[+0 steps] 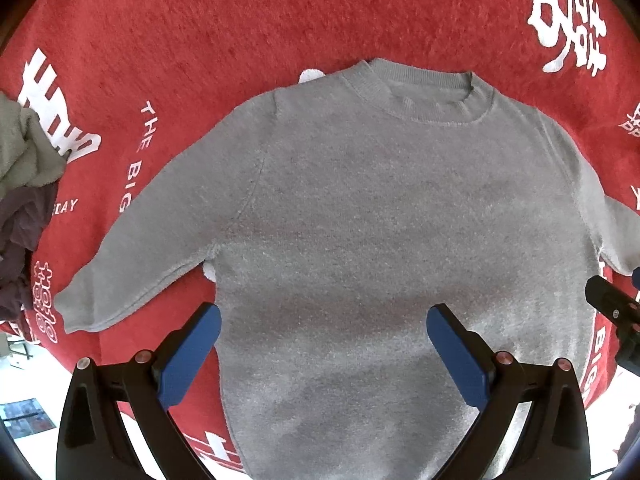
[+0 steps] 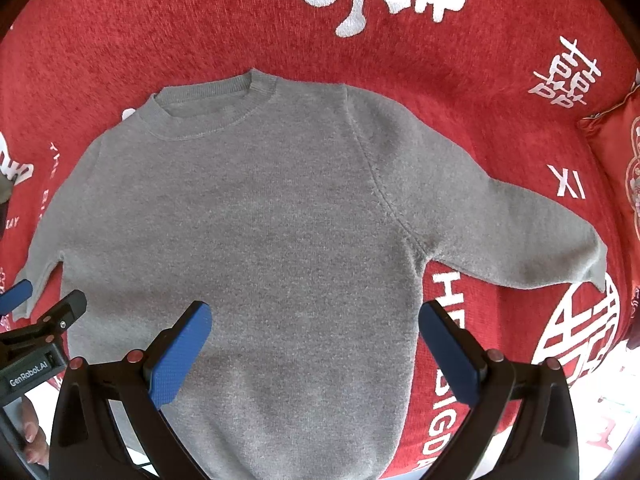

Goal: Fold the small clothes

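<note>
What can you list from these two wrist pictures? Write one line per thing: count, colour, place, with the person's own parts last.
Sweater: one, grey, spread flat on the blanket, both sleeves out.
Blanket: one, red with white lettering, under the sweater.
Clothes pile: one, green and dark purple pieces, left edge.
Cushion: one, red, embroidered, right edge.
Left gripper: one, black with blue pads, open over the hem.
Right gripper: one, same colours, open over the hem.
Hand: one, lower left of the right view.

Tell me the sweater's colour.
Plain grey sweater, no pattern; shows best in the left wrist view.
</note>
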A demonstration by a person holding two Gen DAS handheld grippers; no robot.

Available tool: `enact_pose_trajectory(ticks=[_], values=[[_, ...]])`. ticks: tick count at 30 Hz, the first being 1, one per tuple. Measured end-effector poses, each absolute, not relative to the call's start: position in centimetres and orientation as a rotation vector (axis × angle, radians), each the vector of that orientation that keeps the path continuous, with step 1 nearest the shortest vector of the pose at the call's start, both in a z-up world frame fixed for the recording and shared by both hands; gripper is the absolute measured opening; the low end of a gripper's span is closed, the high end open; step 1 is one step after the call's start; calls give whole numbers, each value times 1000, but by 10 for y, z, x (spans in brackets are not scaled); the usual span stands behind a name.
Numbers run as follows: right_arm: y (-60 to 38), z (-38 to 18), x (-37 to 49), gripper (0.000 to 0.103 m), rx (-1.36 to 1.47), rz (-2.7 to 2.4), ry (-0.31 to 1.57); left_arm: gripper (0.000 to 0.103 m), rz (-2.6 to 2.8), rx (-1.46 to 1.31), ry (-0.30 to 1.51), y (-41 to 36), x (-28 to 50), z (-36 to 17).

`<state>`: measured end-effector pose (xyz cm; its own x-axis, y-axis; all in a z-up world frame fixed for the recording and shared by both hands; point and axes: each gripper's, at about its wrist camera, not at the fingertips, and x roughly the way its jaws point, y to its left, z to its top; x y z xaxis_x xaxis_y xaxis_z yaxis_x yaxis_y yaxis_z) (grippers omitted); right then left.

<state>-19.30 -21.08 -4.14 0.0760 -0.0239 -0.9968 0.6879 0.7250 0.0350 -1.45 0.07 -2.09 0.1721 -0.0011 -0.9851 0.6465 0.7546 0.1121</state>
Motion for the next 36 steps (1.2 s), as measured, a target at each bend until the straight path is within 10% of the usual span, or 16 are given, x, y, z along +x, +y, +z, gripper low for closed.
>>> enact_pose_trajectory(ticks=[36], values=[[-208,-47,-195,103,595,-581,1382,103,-477,574,1358,9,-19,-29]])
